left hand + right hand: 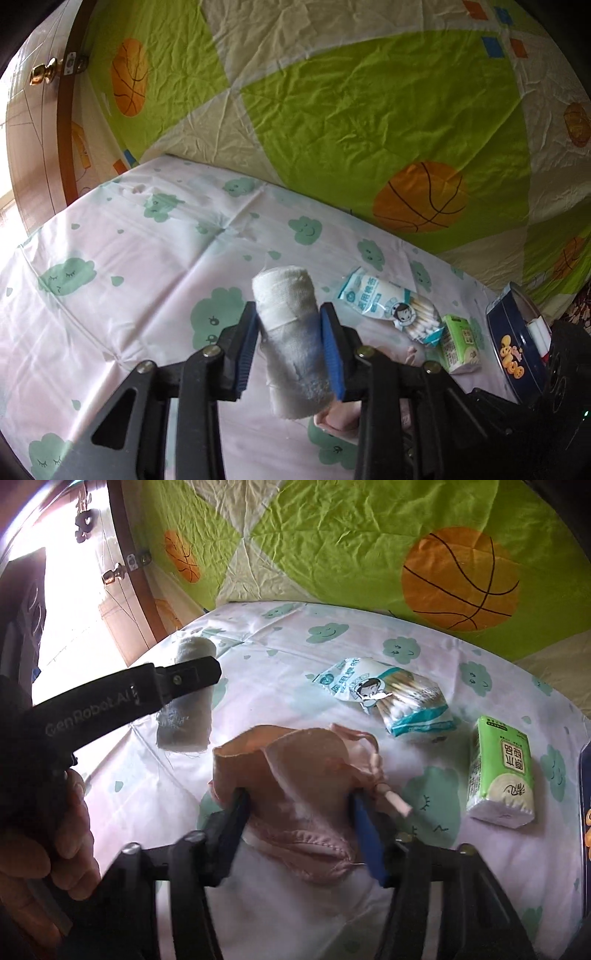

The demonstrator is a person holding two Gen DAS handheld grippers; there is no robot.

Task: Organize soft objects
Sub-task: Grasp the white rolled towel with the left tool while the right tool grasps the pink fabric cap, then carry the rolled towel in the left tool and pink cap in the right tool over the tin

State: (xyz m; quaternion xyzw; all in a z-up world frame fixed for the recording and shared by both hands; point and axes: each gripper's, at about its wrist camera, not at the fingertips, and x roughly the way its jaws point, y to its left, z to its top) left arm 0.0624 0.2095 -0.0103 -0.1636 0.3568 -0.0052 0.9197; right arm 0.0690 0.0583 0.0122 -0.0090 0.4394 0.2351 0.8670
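Left gripper (290, 332) clamped on white rolled gauze bandage (291, 332), mid-cloth. Right gripper (299, 812) straddling crumpled pink fabric pouch (295, 771), grip unclear. Risks: soft roll squeezing out; dangling drawstring snagging.

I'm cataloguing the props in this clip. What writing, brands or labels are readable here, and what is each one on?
"GenRobot.AI": along the black arm of the left gripper, seen from the right wrist.
"医用棉签": on the cotton swab packet.
"原木纯品": on the green tissue pack; its smaller print is too small to read.
Yellow cartoon lettering on the dark blue tin: too blurred to read.
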